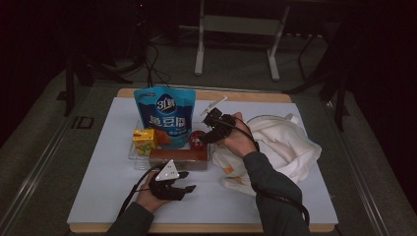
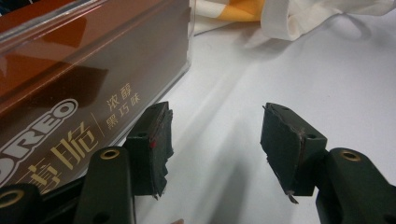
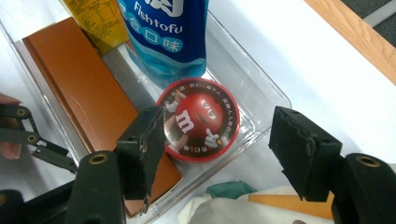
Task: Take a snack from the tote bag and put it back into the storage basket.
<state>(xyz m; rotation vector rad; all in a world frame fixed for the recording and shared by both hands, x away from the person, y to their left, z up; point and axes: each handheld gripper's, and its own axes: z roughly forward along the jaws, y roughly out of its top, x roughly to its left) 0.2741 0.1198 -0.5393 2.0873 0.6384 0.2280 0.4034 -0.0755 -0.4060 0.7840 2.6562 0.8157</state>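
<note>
The high view is looking forward and down from above the person's side, taking in the whole white table (image 1: 295,206) from some way off, with dark floor filling the upper frame. The left gripper view is sitting low, almost at the tabletop, facing along the surface with the brown Oreo box (image 2: 70,93) pressing close at the left. The right gripper view is looking steeply down from close above the clear tray (image 3: 261,93), the red M&M's tin (image 3: 198,119) at centre. All three are sharing that box (image 1: 178,157) (image 3: 88,98) and the white cloth (image 1: 285,142) (image 2: 322,16) (image 3: 219,210).
</note>
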